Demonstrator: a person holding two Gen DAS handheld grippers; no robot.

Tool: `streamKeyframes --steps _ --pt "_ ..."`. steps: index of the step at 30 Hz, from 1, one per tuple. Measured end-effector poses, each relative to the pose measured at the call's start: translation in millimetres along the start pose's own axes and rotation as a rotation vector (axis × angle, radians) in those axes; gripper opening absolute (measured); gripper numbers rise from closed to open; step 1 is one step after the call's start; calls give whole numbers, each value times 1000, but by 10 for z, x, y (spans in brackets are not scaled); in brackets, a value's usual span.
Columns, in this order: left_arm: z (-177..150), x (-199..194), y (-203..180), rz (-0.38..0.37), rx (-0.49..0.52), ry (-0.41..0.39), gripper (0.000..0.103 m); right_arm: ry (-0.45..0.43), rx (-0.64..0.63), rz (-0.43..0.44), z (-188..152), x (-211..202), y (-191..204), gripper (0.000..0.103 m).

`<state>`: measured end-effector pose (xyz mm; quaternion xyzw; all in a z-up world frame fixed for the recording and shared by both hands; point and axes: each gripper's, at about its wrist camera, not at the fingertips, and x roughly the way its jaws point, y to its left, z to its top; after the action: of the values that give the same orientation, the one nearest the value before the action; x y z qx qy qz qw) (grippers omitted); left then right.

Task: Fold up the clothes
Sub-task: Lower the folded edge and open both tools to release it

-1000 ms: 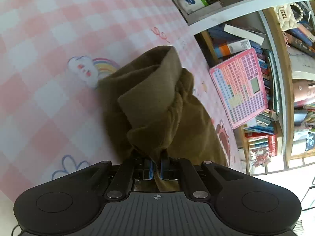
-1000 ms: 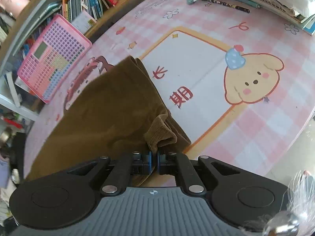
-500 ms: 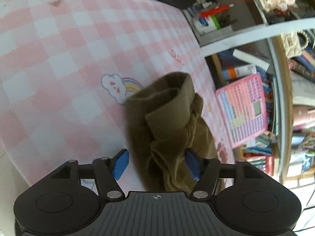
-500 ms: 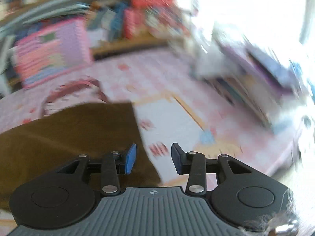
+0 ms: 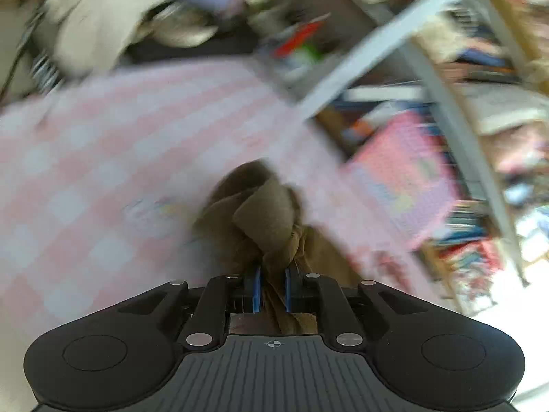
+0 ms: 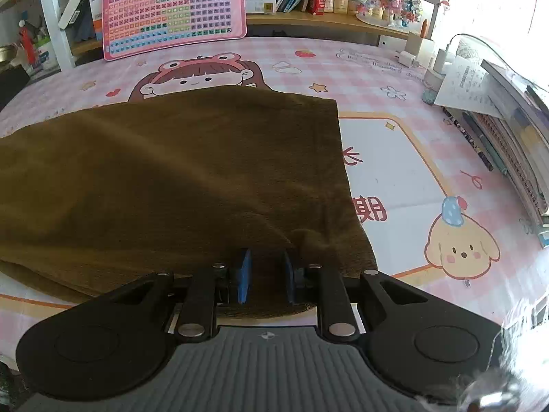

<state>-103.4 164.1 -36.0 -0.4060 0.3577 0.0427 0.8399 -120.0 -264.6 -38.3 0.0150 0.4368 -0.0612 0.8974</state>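
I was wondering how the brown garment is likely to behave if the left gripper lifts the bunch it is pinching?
The brown garment will probably droop and trail: it is bunched in soft folds at the left gripper. It looks thick, so likely fairly heavy for cloth. It lies flat in front of the right gripper, so the far part may drag across the table mat.

Open patterned surface [image 6: 394,158] lies right of the brown garment [image 6: 171,178]. A stack of books [image 6: 514,137] blocks the far right edge, a pink keyboard toy [image 6: 171,7] leans behind, chargers [image 6: 418,51] crowd the back corner.
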Motion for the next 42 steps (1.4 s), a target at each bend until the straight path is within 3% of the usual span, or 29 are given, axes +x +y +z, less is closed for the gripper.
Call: streamKeyframes --steps 3,7,9,12,15,20,25,26,27,28,42 --pt "12 147 230 43 -72 58 23 -8 -20 -3 -7 -29 24 20" --pt "57 68 187 85 -49 33 60 -10 -27 -3 -6 -57 49 20" --pt "49 8 200 89 -44 32 65 -8 6 -1 6 -78 26 24" --pt "24 -44 226 80 -58 48 65 -37 96 2 31 -156 -80 35" --pt "-32 -24 218 55 -83 57 65 -70 134 -45 65 -218 -188 36" --pt "-89 64 132 29 -93 67 65 -42 117 -134 43 -178 -295 38" --pt "-122 177 48 0 -115 79 60 21 116 -88 4 -77 -369 37" --pt "-133 204 29 -5 -120 87 56 27 113 -75 20 -56 -385 34" --pt "-149 243 12 -9 -129 102 43 27 111 -58 39 -33 -407 30" --pt "-169 273 -10 -10 -135 107 39 24 112 -42 55 -15 -431 29" --pt "-299 686 -605 78 -133 34 39 -33 -12 22 829 605 -882 24"
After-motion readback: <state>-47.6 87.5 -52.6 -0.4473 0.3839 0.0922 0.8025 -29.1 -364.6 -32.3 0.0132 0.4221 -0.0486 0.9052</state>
